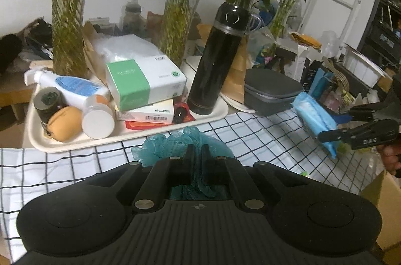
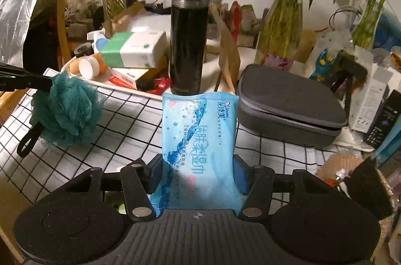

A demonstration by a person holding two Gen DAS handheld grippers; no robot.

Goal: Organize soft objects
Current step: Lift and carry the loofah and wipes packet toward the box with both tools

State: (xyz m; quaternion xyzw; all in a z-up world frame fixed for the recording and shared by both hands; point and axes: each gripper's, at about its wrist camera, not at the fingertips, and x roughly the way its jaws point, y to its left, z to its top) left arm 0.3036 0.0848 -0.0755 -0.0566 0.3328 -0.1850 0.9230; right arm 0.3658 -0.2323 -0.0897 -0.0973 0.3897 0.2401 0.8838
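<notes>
I have the loofah (image 2: 66,109) pinched in my left gripper (image 1: 198,152); its fingers are pressed into the teal mesh, which bulges out around them. From the right wrist view the puff hangs off the fingertips above the checked cloth (image 2: 125,119), its black loop dangling below. My right gripper (image 2: 198,164) clamps the wipes pack (image 2: 199,134) across its lower half, with the upper end sticking out forward, free of the cloth.

Both soft things are in the air, so the step in hand looks like carrying them to one spot. I can't tell where that spot is; the tray (image 1: 125,137) behind the loofah is crowded with boxes and bottles, and the flask (image 1: 215,59) stands on its near right corner.

To do it well, I judge I should keep both grips firm but not crushing, since the mesh can slip free and the pack can bend. I should move the two hands well apart from each other, stay clear of the flask, which looks easy to topple, and of the grey case (image 2: 290,102) beside the pack, and lower each thing fully before letting go.
</notes>
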